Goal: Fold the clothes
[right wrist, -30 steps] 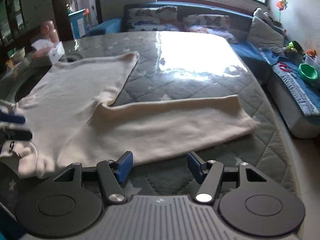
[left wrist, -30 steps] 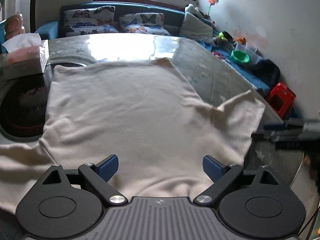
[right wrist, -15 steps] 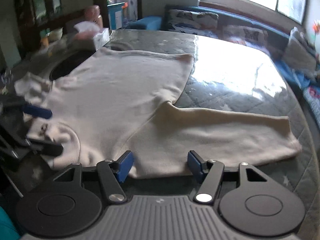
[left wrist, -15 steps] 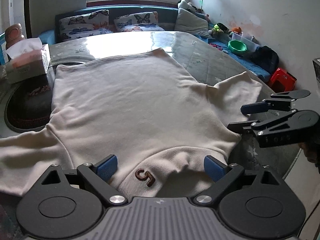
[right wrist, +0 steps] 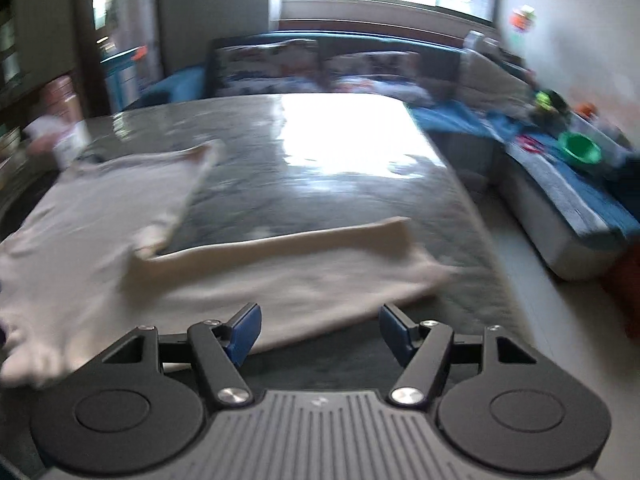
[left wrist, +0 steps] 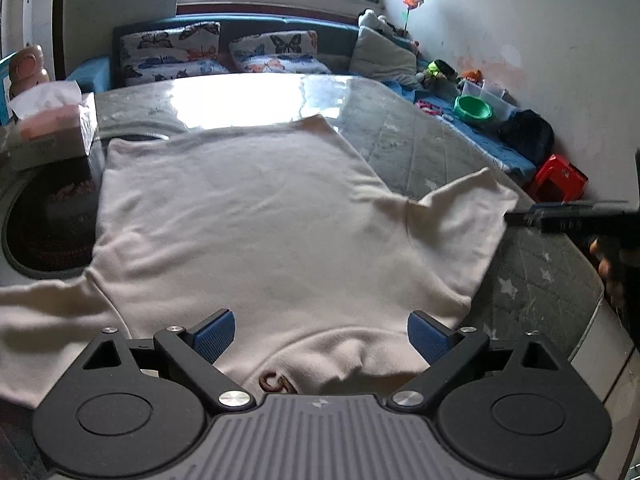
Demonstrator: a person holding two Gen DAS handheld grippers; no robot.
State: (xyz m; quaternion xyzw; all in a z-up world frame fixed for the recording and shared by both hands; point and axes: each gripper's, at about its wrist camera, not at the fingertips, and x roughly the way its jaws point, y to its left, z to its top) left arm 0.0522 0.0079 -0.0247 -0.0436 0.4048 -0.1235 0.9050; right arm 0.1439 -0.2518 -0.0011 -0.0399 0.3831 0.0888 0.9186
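Observation:
A cream long-sleeved sweater (left wrist: 248,216) lies flat on the grey quilted table (left wrist: 420,148), its collar with a small brown mark (left wrist: 274,382) nearest me. My left gripper (left wrist: 320,332) is open and empty just above the collar. The right sleeve (right wrist: 304,276) stretches across the table in the blurred right wrist view. My right gripper (right wrist: 320,332) is open and empty at that sleeve's near edge. It also shows in the left wrist view (left wrist: 568,220) beside the sleeve's cuff.
A tissue box (left wrist: 52,128) stands at the table's left. A dark round opening (left wrist: 48,224) sits beside the sweater's left side. A sofa with butterfly pillows (left wrist: 224,56) is behind. A green bowl (left wrist: 472,108) and red stool (left wrist: 560,178) are to the right.
My left gripper has tilted slightly and stays over the collar. My right gripper has swung right toward the sleeve's cuff end, so its view is blurred.

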